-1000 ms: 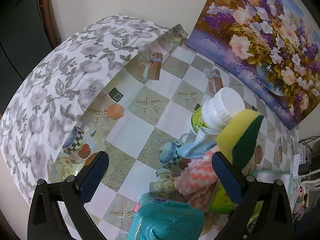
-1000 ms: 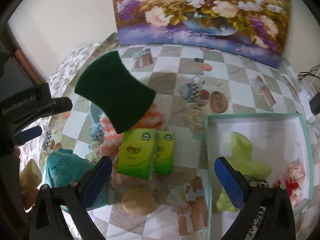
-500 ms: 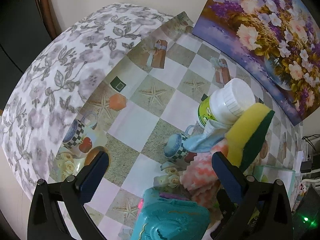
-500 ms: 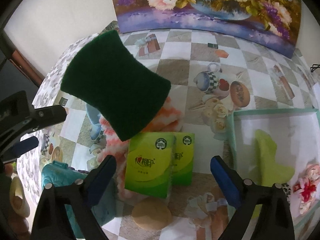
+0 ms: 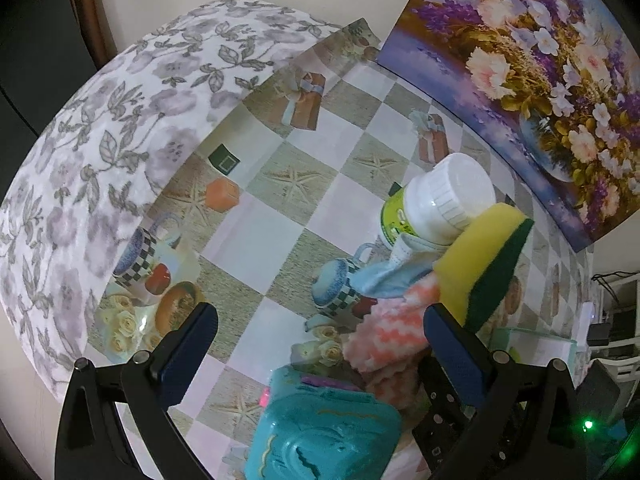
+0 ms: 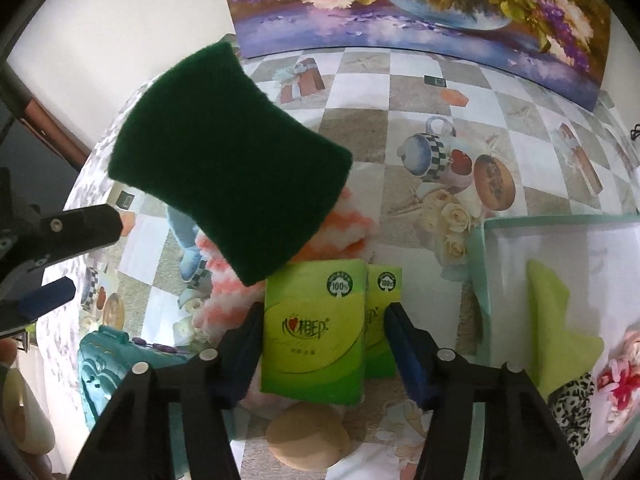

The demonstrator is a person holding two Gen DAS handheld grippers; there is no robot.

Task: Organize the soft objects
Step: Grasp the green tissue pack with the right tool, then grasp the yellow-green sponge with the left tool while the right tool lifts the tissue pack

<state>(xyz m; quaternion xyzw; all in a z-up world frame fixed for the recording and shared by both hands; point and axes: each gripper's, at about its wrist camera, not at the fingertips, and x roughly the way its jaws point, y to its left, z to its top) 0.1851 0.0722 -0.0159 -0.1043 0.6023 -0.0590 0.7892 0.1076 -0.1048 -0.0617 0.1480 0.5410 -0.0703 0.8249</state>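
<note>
A yellow and green sponge (image 5: 486,268) stands on edge atop a pink and white cloth (image 5: 386,342); in the right wrist view its dark green face (image 6: 228,156) is turned toward the camera. My right gripper (image 6: 320,344) has its fingers around two green tissue packs (image 6: 316,332), the pads close to or touching their sides. My left gripper (image 5: 316,344) is open and empty above the table, left of the sponge. A light blue cloth (image 5: 390,278) lies by a white bottle (image 5: 440,200).
A teal case (image 5: 324,436) lies near the front. A mint-rimmed white tray (image 6: 486,264) at the right holds a lime cloth (image 6: 554,328), a leopard-print piece and a flowered piece. A tan round pad (image 6: 308,436) lies below the tissue packs. A flower painting (image 6: 420,12) leans on the wall.
My right gripper has moved forward and down onto the tissue packs and its fingers have narrowed around them. The left gripper has shifted only slightly.
</note>
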